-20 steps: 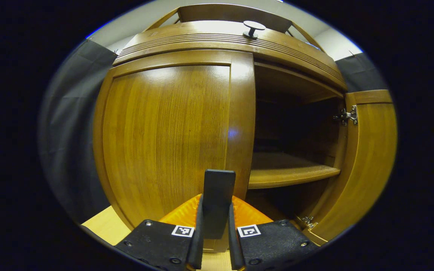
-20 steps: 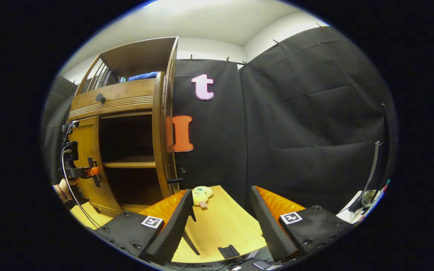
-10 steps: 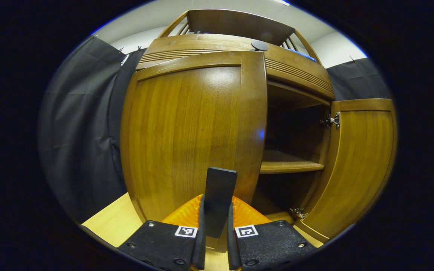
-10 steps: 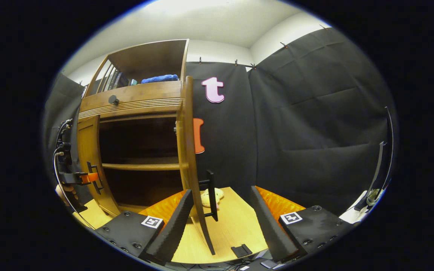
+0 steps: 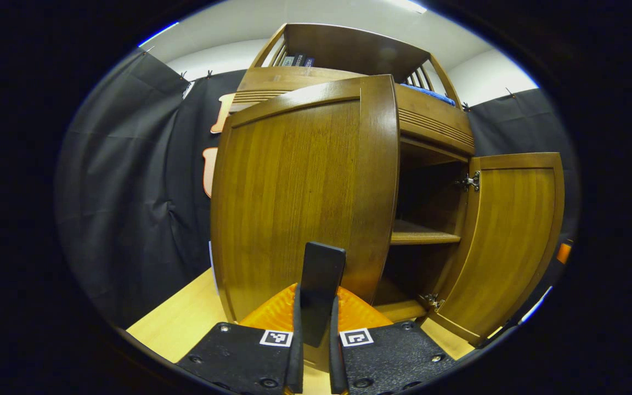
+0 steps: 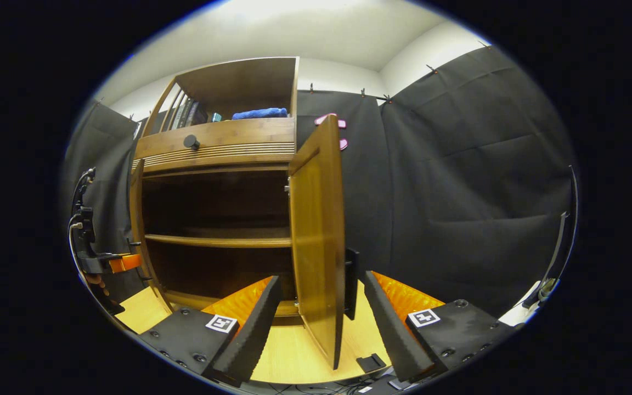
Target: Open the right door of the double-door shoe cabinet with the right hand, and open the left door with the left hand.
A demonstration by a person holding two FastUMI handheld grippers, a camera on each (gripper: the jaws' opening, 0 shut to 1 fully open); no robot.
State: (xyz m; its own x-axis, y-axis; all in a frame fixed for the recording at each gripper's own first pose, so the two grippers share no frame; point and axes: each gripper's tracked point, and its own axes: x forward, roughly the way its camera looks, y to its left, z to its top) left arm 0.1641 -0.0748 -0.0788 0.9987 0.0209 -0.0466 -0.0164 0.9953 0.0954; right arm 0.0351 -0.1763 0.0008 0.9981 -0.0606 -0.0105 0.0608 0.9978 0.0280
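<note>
The wooden shoe cabinet (image 6: 217, 145) stands on a light table with both doors swung out. In the left gripper view, my left gripper (image 5: 316, 299) is shut on the dark flat handle (image 5: 322, 274) of the left door (image 5: 294, 192), which is partly open. The right door (image 5: 508, 241) stands wide open beyond the inner shelf (image 5: 423, 237). In the right gripper view, my right gripper (image 6: 321, 310) is open and holds nothing. The right door (image 6: 316, 230) and its handle (image 6: 351, 282) stand a little beyond the fingers. Far left, the left gripper (image 6: 127, 262) holds the left door (image 6: 137, 219).
A round knob (image 6: 191, 141) sits on the drawer front above the doors. Books and a blue cloth (image 6: 260, 113) lie on the top shelf. The table (image 6: 294, 356) ends just in front of my right gripper, with a small black clip (image 6: 371, 362) at its edge.
The left door has swung farther out with my left gripper on its handle. The right gripper view has turned towards the cabinet, so the right door now lies between its open fingers.
</note>
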